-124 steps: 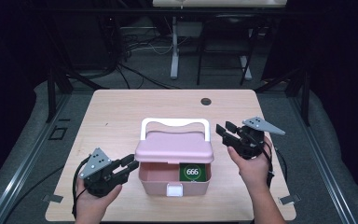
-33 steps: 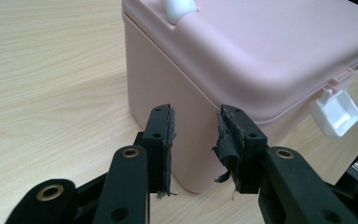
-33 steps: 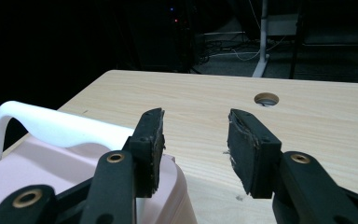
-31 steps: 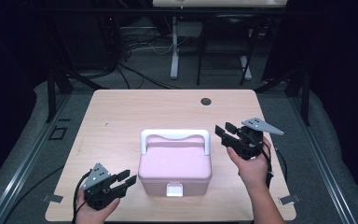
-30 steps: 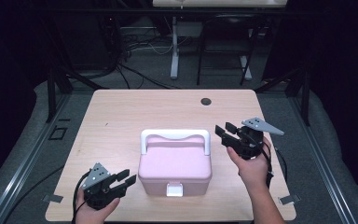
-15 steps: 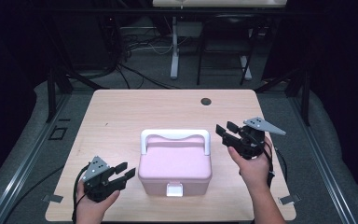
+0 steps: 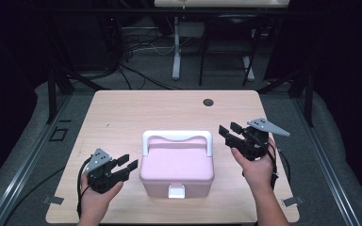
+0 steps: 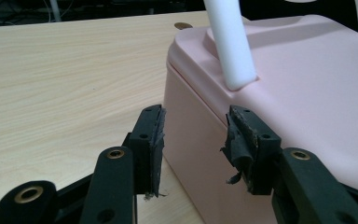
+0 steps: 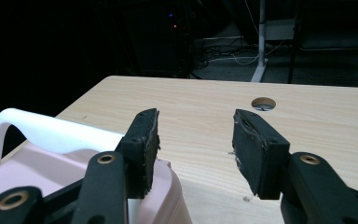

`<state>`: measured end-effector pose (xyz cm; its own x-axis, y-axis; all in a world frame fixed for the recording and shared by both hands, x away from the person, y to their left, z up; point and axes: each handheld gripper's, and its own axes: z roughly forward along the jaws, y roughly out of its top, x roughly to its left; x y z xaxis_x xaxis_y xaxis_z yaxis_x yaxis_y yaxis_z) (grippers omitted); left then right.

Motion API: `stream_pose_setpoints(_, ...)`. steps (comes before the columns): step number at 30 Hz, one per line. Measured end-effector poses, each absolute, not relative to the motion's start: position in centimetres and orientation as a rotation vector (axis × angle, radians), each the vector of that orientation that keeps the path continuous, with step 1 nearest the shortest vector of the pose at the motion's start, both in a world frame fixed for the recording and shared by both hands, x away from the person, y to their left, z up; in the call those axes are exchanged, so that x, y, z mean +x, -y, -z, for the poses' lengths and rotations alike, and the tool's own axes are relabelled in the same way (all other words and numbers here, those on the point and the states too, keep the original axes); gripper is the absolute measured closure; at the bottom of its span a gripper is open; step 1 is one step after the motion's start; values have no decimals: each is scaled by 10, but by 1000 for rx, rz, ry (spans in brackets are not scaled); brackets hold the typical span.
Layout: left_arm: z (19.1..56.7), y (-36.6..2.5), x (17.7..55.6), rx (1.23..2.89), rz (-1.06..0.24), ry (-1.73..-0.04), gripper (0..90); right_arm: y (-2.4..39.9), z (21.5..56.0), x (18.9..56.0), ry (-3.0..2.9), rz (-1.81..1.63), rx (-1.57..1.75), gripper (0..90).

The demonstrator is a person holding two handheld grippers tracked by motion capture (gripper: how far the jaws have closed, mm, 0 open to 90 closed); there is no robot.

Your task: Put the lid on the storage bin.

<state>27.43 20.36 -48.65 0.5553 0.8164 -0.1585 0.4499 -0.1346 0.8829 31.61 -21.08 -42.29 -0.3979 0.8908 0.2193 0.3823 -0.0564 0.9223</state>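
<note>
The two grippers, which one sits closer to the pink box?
The left gripper, its jaws right beside the pink box; the right gripper hovers farther off by the back corner.

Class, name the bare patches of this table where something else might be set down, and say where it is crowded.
Bare: the far strip between the pink box and the cable hole, plus the far left corner. Crowded: beside the box, where the left gripper and right gripper flank it.

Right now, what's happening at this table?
A person sits at a wooden table with a tongs in each hand. A pink box with a white handle stands in the middle, lid down. The left tongs is open, low beside the box's left side, its jaws pointing at the box wall without gripping it. The right tongs is open too, off the box's far right corner. Neither holds anything.
</note>
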Motion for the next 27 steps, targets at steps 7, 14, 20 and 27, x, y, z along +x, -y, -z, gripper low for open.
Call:
stream_pose_setpoints(7, 490, -207, 284, 1750, -461, -1077, 561, 211, 424, 317, -1765, -1456, 1356, 502)
stream_pose_setpoints(14, 498, -210, 286, 1735, -455, -1092, 560, 210, 426, 319, -1774, -1449, 1363, 500)
stream_pose_setpoints(20, 507, -214, 288, 1739, -463, -1111, 551, 209, 431, 321, -1789, -1439, 1373, 499)
stream_pose_setpoints(27, 514, -221, 288, 1744, -464, -1132, 538, 210, 435, 325, -1797, -1428, 1390, 498)
